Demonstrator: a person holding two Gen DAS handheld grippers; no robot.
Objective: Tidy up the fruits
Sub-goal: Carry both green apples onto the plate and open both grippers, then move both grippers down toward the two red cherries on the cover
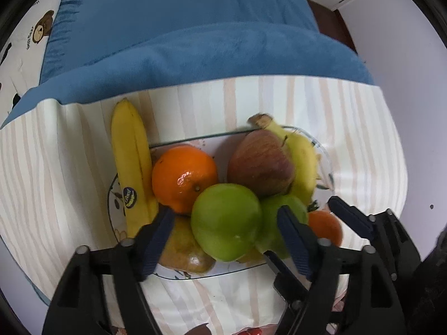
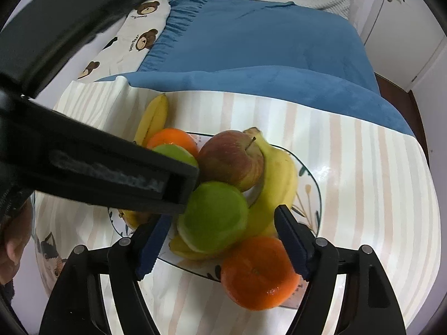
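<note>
A white patterned plate (image 1: 212, 143) on the striped cloth holds a pile of fruit. My left gripper (image 1: 225, 212) stands open around a green apple (image 1: 226, 220), with gaps on both sides. Around it lie an orange (image 1: 184, 178), a red apple (image 1: 259, 164), a stickered banana (image 1: 131, 162), a second banana (image 1: 303, 162) and a brownish fruit (image 1: 184, 251). My right gripper (image 2: 220, 215) is open around the other green apple (image 2: 215, 217), its pads clear of it. A second orange (image 2: 257, 273) sits at the plate's (image 2: 310, 184) near edge, against the right finger.
The striped cloth (image 1: 56, 167) covers the surface, with a blue blanket (image 1: 181, 42) on a bed just behind. The left gripper's black body (image 2: 111, 173) crosses the right wrist view and hides part of the pile. White cupboard doors (image 2: 405, 28) stand at the far right.
</note>
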